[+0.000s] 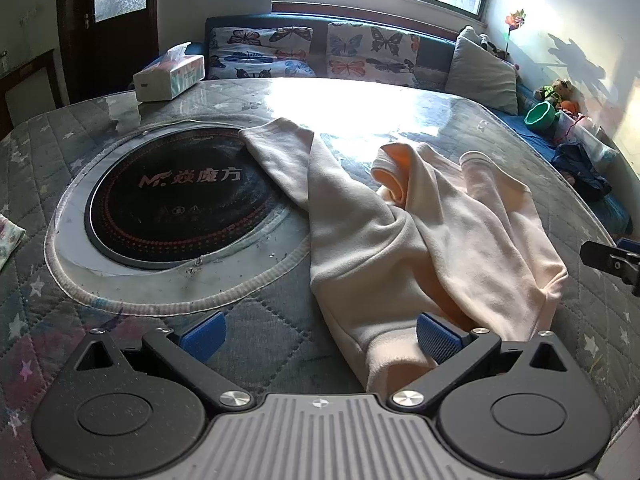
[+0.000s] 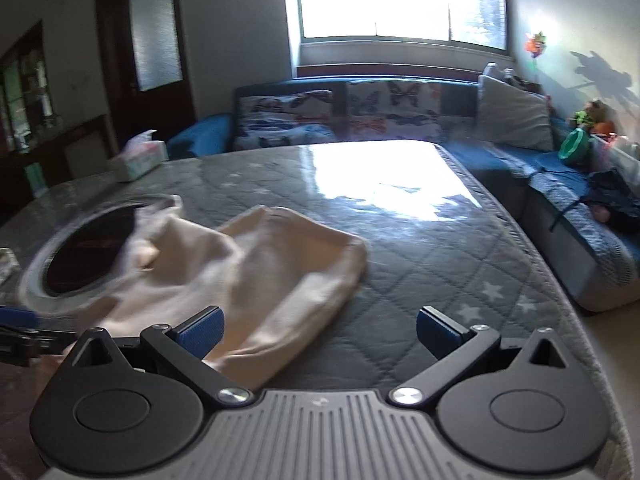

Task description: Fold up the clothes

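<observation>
We see both the left gripper [image 1: 320, 334] and the right gripper [image 2: 320, 330] spread wide, grasping nothing. The cream garment [image 1: 420, 232] lies crumpled at frame centre, one end overlapping the black cooktop [image 1: 172, 200].

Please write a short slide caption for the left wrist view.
Open left gripper over a crumpled cream garment beside the inset cooktop.

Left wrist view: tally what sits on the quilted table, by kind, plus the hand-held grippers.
Cream garment: 1
Tissue box: 1
Round black cooktop: 1
Patterned cloth at the left edge: 1
Hand-held grippers, both open: 2, the left hand-held gripper and the right hand-held gripper
Total: 6
</observation>
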